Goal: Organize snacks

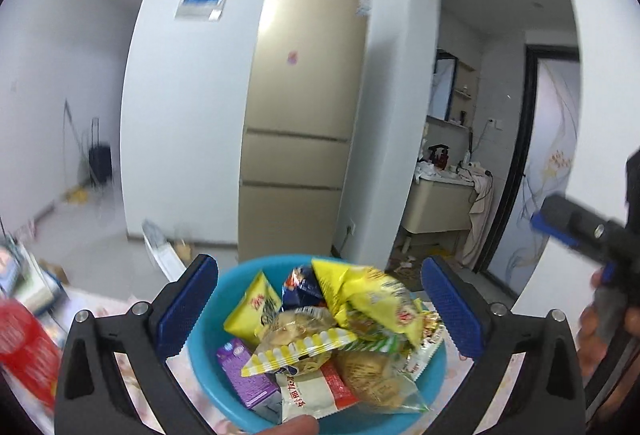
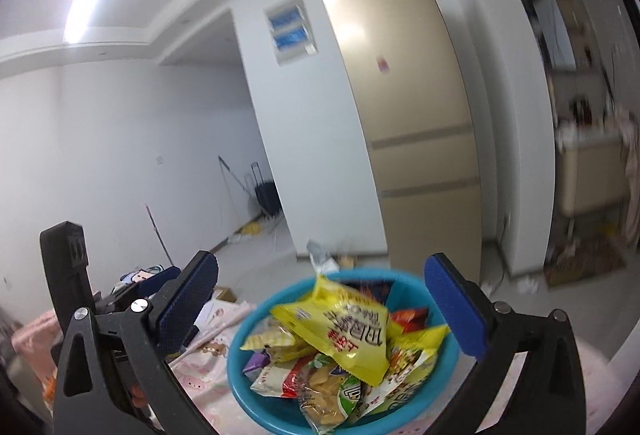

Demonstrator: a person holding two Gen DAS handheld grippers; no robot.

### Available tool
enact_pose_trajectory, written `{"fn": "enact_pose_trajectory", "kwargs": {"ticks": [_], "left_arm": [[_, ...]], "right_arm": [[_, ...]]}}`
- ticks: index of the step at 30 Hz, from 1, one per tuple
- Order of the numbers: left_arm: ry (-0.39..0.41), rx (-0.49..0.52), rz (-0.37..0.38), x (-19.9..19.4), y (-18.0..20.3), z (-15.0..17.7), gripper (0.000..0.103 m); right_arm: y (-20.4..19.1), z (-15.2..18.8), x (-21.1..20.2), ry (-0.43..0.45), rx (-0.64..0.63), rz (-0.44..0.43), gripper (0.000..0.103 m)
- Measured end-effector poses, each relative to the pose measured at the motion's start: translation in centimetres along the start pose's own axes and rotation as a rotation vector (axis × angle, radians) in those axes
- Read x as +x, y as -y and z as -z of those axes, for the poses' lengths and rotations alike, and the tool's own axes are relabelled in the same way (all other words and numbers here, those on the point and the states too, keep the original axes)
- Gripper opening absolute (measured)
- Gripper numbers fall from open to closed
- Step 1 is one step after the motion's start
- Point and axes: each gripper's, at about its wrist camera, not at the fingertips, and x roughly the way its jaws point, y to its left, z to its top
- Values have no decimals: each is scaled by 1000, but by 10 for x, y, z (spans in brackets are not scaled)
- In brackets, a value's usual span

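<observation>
A blue bowl (image 1: 208, 367) heaped with snack packets sits on a table covered in a pink patterned cloth (image 2: 208, 367), and both grippers hang over it with their jaws spread wide and nothing held. Through the left gripper (image 1: 320, 315) the bowl lies right between the two blue-padded fingers (image 1: 188, 309), lower than their tips, its rim passing under the left pad while the right pad stands just off the far edge of the pile. A large yellow packet (image 1: 368, 299) rides on top, with a clear bag of biscuits (image 1: 296, 335) below it, a purple box (image 1: 248, 375) at the near left and a red-and-white packet (image 1: 316, 391) in front. From the right gripper (image 2: 322, 315) the same bowl (image 2: 240, 387) sits between the open fingers, nearer the right pad (image 2: 456, 311), the yellow packet (image 2: 344, 331) uppermost and tilted. The left gripper (image 2: 132, 299) shows at that view's left, beside the bowl. Behind stands a tall beige fridge (image 1: 308, 115) against a white wall, with an arched doorway (image 1: 480, 115) to its right.
</observation>
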Motion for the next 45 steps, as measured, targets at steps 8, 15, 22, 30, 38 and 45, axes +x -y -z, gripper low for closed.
{"fn": "enact_pose_trajectory", "kwargs": {"ticks": [8, 15, 22, 30, 38, 45], "left_arm": [[125, 156, -150, -90, 66, -10, 103], [133, 214, -165, -151, 86, 5, 103], [153, 208, -187, -193, 86, 34, 103], [136, 181, -140, -186, 77, 73, 103], [38, 186, -140, -139, 65, 120, 103], [-17, 150, -137, -103, 55, 156, 103]], "right_arm": [[-32, -9, -91, 86, -118, -19, 103], [-66, 5, -139, 138, -171, -45, 103], [-88, 31, -146, 160, -204, -54, 103], [-88, 77, -133, 139, -243, -29, 103], [-59, 129, -95, 61, -196, -3, 103], [-43, 172, -70, -6, -206, 52, 103]]}}
